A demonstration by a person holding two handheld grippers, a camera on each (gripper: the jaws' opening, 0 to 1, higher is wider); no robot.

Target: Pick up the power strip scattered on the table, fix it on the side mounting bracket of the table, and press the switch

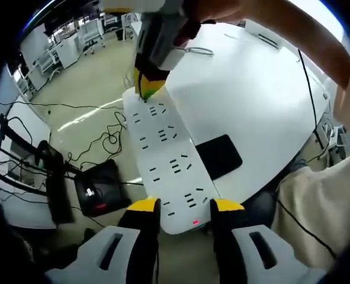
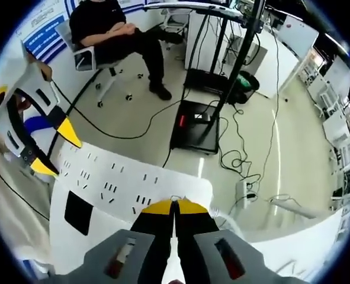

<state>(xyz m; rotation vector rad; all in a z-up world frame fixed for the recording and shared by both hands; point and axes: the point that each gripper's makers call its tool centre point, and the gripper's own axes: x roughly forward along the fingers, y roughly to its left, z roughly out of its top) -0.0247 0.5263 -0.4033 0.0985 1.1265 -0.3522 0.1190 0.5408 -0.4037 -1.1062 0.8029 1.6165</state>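
Power strip (image 1: 169, 163), white, multi-outlet, is held at the table edge with its long axis running straight away from the left gripper (image 1: 185, 206) toward the right gripper (image 1: 146, 89). One gripper at each end.

Left gripper view: the yellow-tipped jaws straddle the near end of the strip, the end carrying a small red-lit switch (image 1: 195, 222). Jaws look closed onto the strip's two long sides, clamping it across its width. The far end meets the right gripper, whose yellow tips touch the strip's end edge.

Right gripper view: the right gripper (image 2: 174, 207) has its jaws pinched fully together, no gap between the yellow tips, which sit at the strip's (image 2: 112, 177) end edge. Whether a thin lip or the cord stub is caught between them I cannot tell (the tips hide the contact). The left gripper (image 2: 53, 148) comes in at upper left, on the strip's other end.

Judgement: the switch lies nearest the left gripper, so seating the strip on the bracket turns on keeping this long axis parallel to the table edge; the bracket itself I cannot make out.

Surface: white table (image 1: 251, 94), smooth, with a black rectangular pad (image 1: 220, 155) just beside the strip, partly under it.

Room: pale lab floor with loose black cables (image 2: 246, 160), a black box with a red light (image 1: 99, 190) on the floor beside the table, and a seated person (image 2: 118, 32) in dark clothes on a wheeled chair.
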